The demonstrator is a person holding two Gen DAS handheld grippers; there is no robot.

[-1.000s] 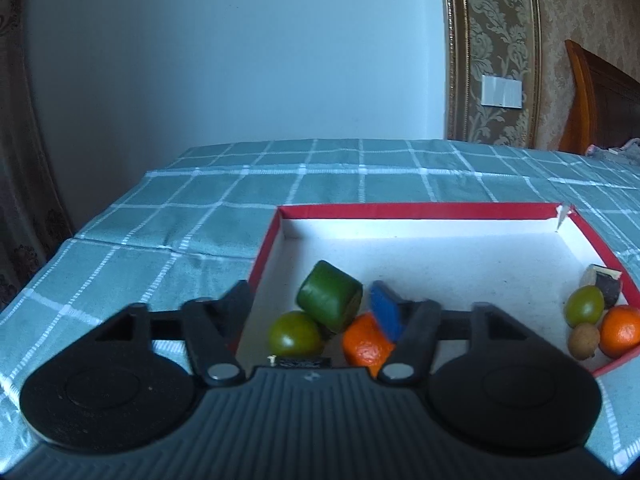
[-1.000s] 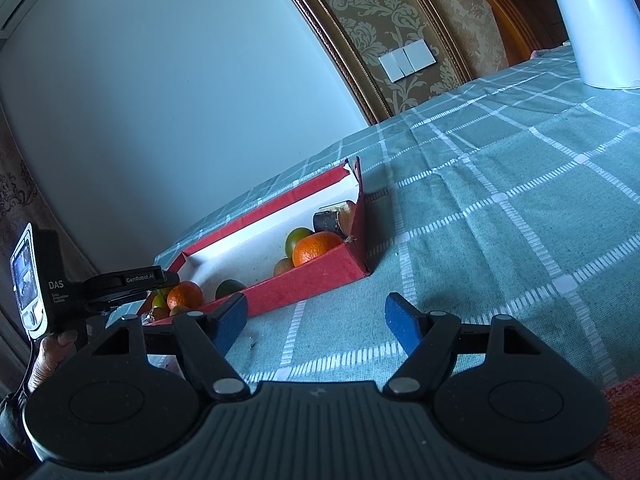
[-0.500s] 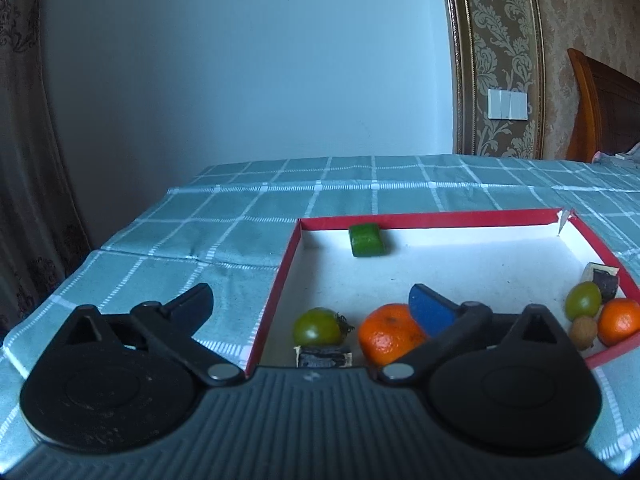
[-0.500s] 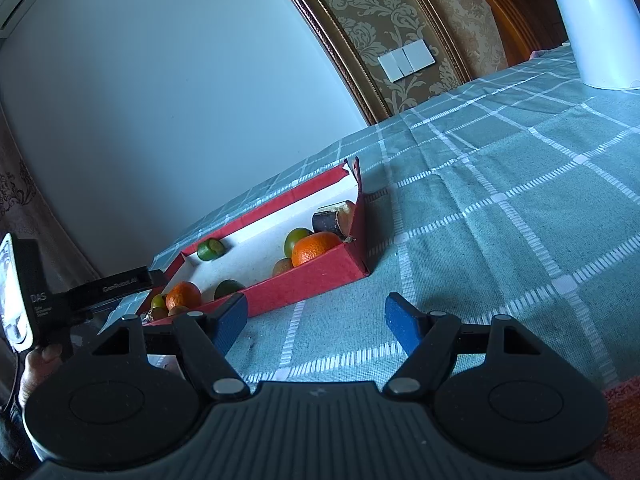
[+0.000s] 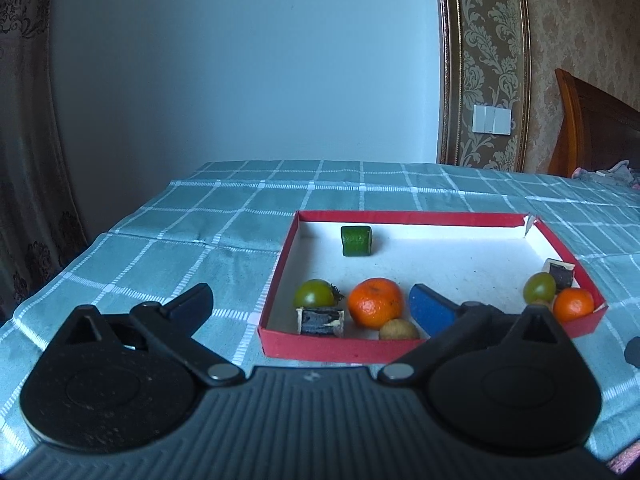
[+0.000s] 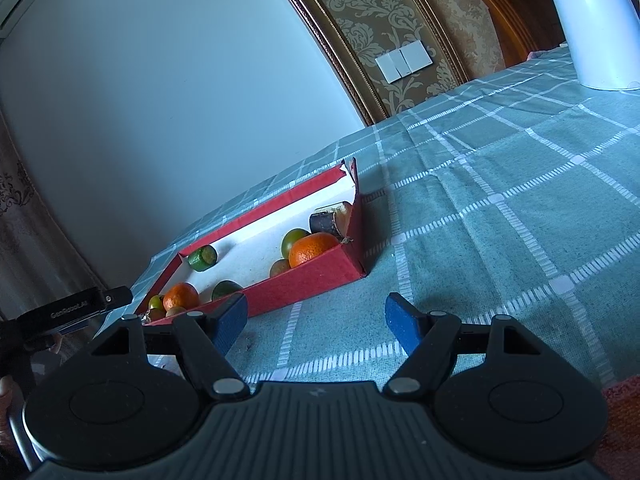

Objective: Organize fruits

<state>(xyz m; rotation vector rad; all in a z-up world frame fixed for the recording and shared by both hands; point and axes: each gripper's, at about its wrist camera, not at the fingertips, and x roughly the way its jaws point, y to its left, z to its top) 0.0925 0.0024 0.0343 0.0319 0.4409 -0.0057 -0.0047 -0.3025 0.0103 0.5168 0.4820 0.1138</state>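
Fruits sat in the red box (image 5: 340, 350) on the checked tabletop (image 5: 200, 232). The green cucumber piece (image 5: 356, 241), a second earlier between the pads of the left hand-held gripper (image 5: 310, 308), now lay alone near the box's far left corner. That gripper's jaws had just been opening and stood spread wide with nothing between them, farther back from the box than before. Near the front wall lay a green tomato (image 5: 314, 293), an orange (image 5: 375, 302) and a small brown fruit (image 5: 398, 330). The right hand-held gripper (image 6: 316, 318) hovered open and empty over the cloth beside the box, unmoved.
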